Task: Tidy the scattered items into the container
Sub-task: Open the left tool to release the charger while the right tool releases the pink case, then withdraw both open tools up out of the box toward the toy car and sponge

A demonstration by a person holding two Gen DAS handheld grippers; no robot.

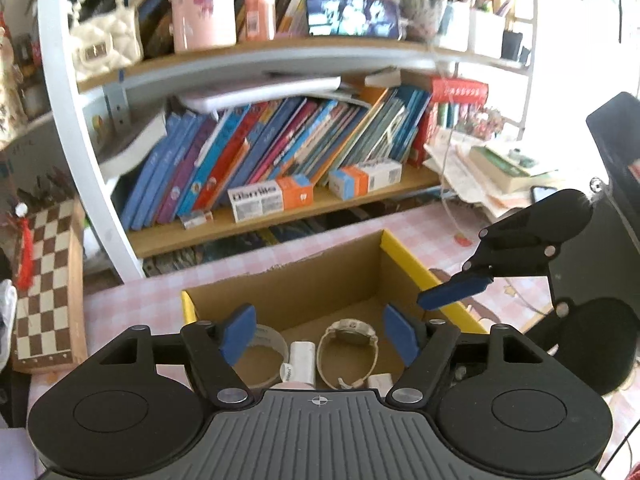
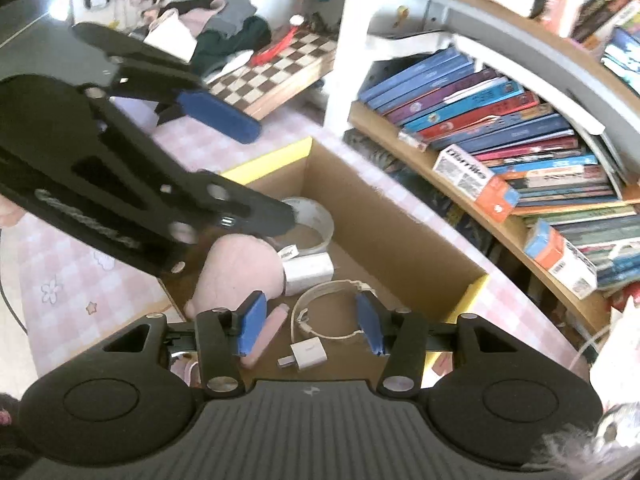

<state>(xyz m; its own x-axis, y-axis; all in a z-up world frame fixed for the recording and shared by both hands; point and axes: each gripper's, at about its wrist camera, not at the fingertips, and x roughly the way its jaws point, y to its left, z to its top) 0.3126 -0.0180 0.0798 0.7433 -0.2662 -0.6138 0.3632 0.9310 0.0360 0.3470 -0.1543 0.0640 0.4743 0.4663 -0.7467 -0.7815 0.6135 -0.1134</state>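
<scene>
The open brown cardboard box with yellow-edged flaps point(image 2: 404, 236) sits on the pink checked tablecloth point(image 2: 60, 264), its far long side close along the foot of the wooden bookshelf point(image 2: 472, 208), and the scattered items appear to be gathered in it already: a white roll of tape point(image 2: 316, 220) lies toward the far left corner of the box floor, a white cylindrical bottle point(image 2: 308, 270) just beside it, a soft pink plush toy point(image 2: 240, 268) against the left wall, a beige wristwatch with a looped strap point(image 2: 332, 312) near the middle, a small white square charger plug point(image 2: 308, 350) at the near edge and a slim pink stick-shaped item point(image 2: 266, 334) beside it. All lie flat and loose, as dropped things do, none stacked high, so the right half of the floor is bare cardboard with room to spare. The left gripper point(image 1: 318, 334) hangs above the box's near edge with its blue pads spread wide and nothing between them; the right gripper point(image 2: 310, 322) hovers likewise over the near right part, spread and empty. From these views I cannot be sure nothing remains on the cloth outside. The walls stand tall and the bookshelf crowds the far side, so open room for withdrawing is upward and toward the near edge.
</scene>
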